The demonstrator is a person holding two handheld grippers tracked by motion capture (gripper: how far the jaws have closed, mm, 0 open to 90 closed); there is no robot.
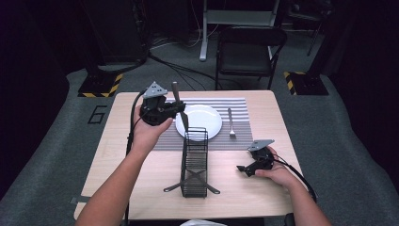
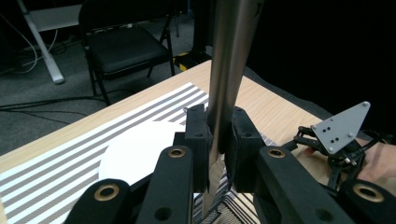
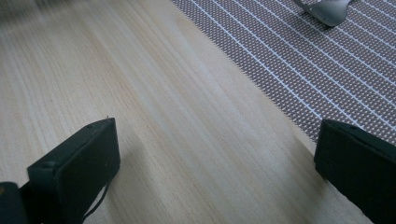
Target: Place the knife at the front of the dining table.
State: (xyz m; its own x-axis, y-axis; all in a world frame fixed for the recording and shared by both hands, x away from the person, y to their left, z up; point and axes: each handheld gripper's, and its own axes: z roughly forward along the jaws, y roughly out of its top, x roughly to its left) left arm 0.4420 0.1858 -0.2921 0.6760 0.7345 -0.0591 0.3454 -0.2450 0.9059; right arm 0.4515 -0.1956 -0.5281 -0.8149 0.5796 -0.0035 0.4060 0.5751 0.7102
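We have a metal utensil, probably a knife (image 2: 227,70), clamped between the pads of our left hand-held gripper (image 2: 219,140). It stands nearly upright, handle end high, and its lower end hangs just above the mouth of the black wire caddy (image 1: 194,162) and the near edge of the white plate (image 1: 202,117). In the left gripper view the pads press the flat of the shaft from both sides, so the grip looks firm but narrow.

To do this step well, we judge that we should lift until the tip is free of the caddy's wires before we carry it sideways, and keep the wrist steady so the smooth metal does not pivot between the pads. A likely place for it is the striped placemat (image 1: 164,136) beside the plate, opposite the fork (image 1: 231,123) that lies right of it; we should lay it down flat and low before we let go.

Our right hand-held gripper (image 1: 247,170) rests on the surface (image 1: 141,188) right of the caddy, its jaws spread wide with nothing between them, over bare wood at the placemat's edge.
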